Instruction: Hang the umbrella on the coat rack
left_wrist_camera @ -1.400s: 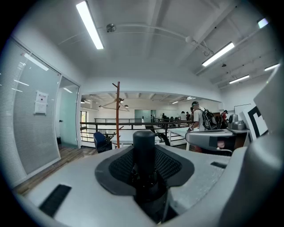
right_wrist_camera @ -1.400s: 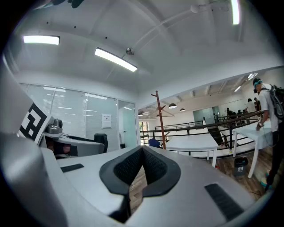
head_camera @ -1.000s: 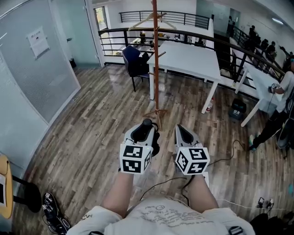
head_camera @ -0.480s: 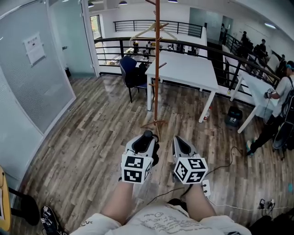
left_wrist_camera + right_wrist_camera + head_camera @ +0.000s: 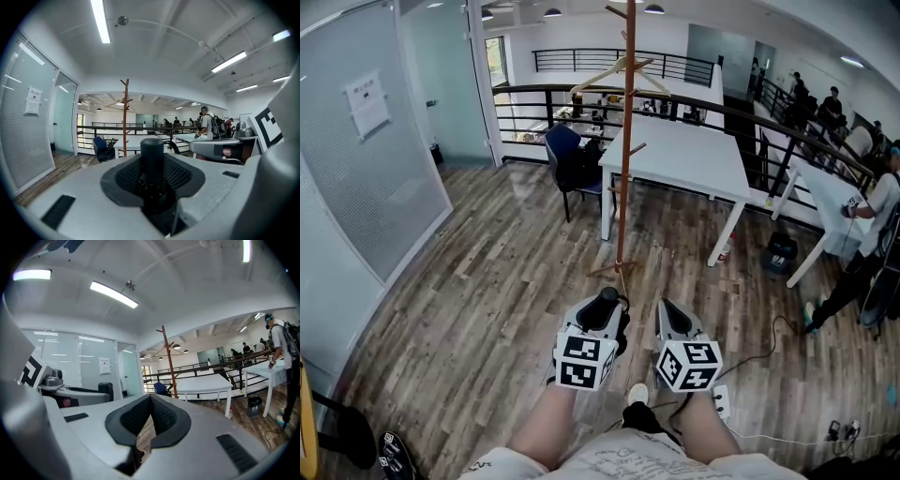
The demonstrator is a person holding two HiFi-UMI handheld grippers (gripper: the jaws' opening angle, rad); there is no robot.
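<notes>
The wooden coat rack [image 5: 623, 141] stands on the plank floor straight ahead of both grippers, its pole also showing in the left gripper view [image 5: 124, 117] and the right gripper view [image 5: 167, 357]. My left gripper [image 5: 602, 317] is shut on the black umbrella [image 5: 604, 301], whose round handle end [image 5: 152, 157] sticks up between the pads. The rest of the umbrella is hidden below the gripper. My right gripper [image 5: 672, 319] is held beside it, shut, with nothing between its pads [image 5: 161, 416].
A white table [image 5: 684, 150] and a blue chair [image 5: 567, 155] stand behind the rack, before a black railing [image 5: 525, 89]. A wooden hanger [image 5: 614, 70] hangs on the rack. A person [image 5: 867, 239] stands at right. A power strip [image 5: 722, 398] lies on the floor.
The head view has tilted up, so the rack's top and more of the ceiling show. Both grippers sit slightly lower in the picture, still side by side, the left still holding the umbrella.
</notes>
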